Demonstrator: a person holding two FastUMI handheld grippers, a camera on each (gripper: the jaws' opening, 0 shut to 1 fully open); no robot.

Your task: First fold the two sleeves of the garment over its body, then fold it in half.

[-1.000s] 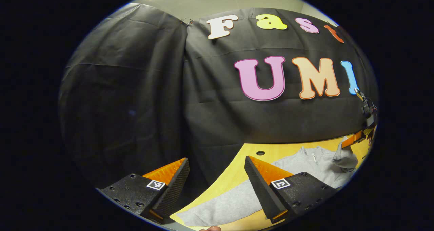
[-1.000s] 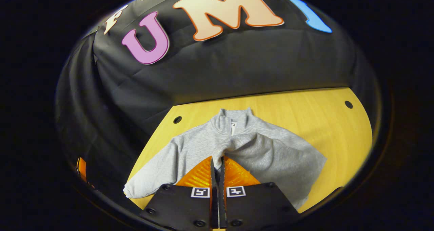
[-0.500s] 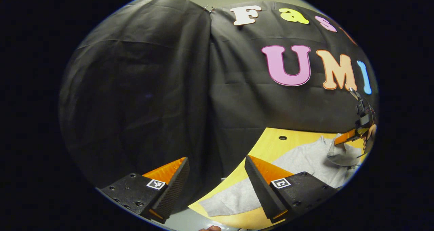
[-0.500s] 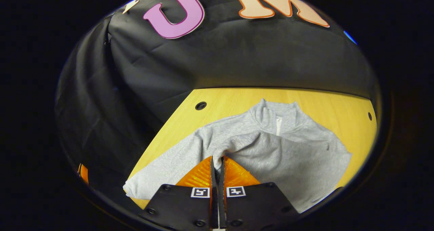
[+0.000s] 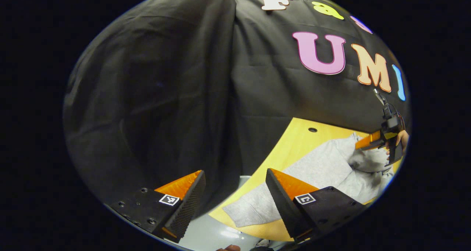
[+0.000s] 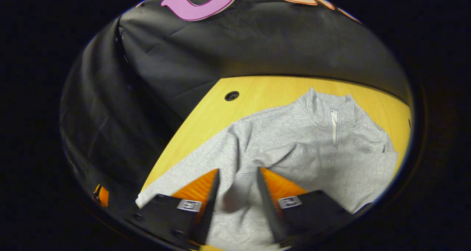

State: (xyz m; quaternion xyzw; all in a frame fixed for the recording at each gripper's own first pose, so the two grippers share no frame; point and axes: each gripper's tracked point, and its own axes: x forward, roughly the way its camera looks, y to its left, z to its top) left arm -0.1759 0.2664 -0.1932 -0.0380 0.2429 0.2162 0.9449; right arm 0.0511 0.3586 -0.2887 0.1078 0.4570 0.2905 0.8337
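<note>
A grey zip-neck sweatshirt [image 6: 279, 133] lies flat on the yellow table [image 6: 257, 92], collar [image 6: 333, 107] toward the wall. One sleeve [image 6: 331, 166] lies folded across its body. The other sleeve [image 6: 173, 184] stretches out toward the table's near-left edge. My right gripper [image 6: 237, 170] hovers open just above the body, with nothing between its fingers. My left gripper [image 5: 234, 172] is open and empty beyond the table's corner, and the outstretched sleeve's cuff [image 5: 246, 212] lies just past its right finger. In the left gripper view the right gripper [image 5: 369, 141] shows over the sweatshirt [image 5: 323, 166], held by a hand [image 5: 403, 137].
The black cloth wall [image 5: 165, 96] hangs close behind the table and wraps its left side. A round hole [image 6: 232, 95] sits in the table near the far-left corner. Grey floor [image 5: 213, 236] shows below the table's edge.
My right gripper has opened and let go of the sleeve, which now lies over the sweatshirt's body. My left gripper has tilted down and drifted off the table's corner.
</note>
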